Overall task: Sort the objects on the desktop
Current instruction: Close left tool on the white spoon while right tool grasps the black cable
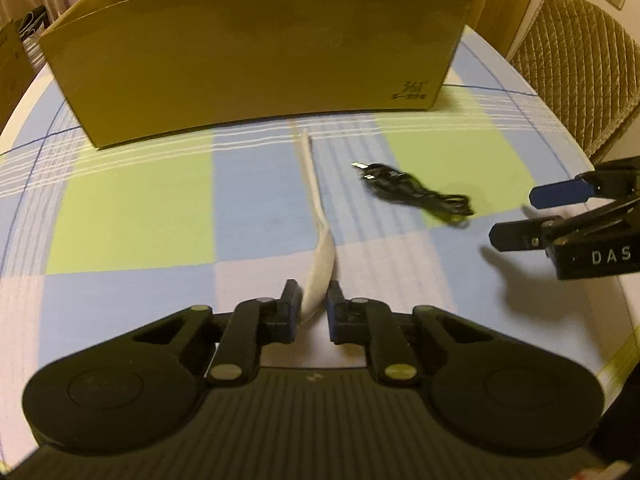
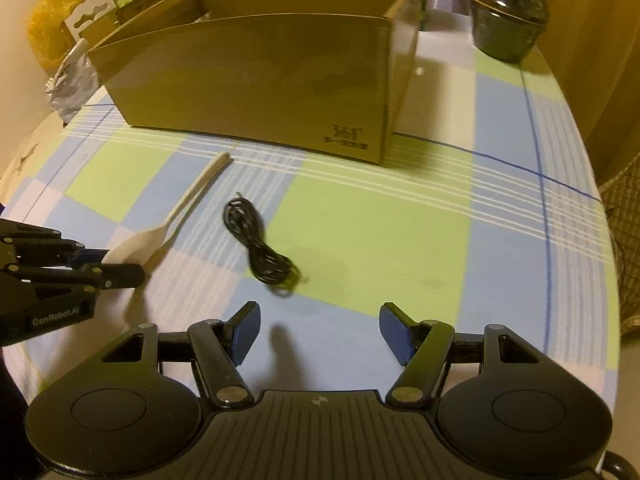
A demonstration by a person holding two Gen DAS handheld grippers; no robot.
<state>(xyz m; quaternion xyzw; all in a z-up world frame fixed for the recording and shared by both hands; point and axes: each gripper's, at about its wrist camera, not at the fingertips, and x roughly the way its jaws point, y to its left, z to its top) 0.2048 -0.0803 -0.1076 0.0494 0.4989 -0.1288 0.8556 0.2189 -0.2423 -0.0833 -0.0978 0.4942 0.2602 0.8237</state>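
Observation:
A white plastic spoon [image 1: 316, 224] lies with its handle pointing toward the cardboard box [image 1: 256, 64]. My left gripper [image 1: 313, 300] is shut on the spoon's bowl end, just above the checked tablecloth. The same spoon [image 2: 172, 220] and left gripper [image 2: 116, 264] show at the left of the right wrist view. A coiled black cable [image 1: 416, 192] lies right of the spoon; it also shows in the right wrist view [image 2: 260, 248]. My right gripper [image 2: 320, 332] is open and empty, hovering just short of the cable; it shows at the right edge of the left wrist view [image 1: 516, 216].
The open cardboard box [image 2: 260, 80] stands at the back of the round table [image 2: 400, 240]. A dark lidded container [image 2: 508, 12] sits behind right. Bags and packets [image 2: 68, 60] pile at the back left. A padded chair [image 1: 580, 72] stands at the right.

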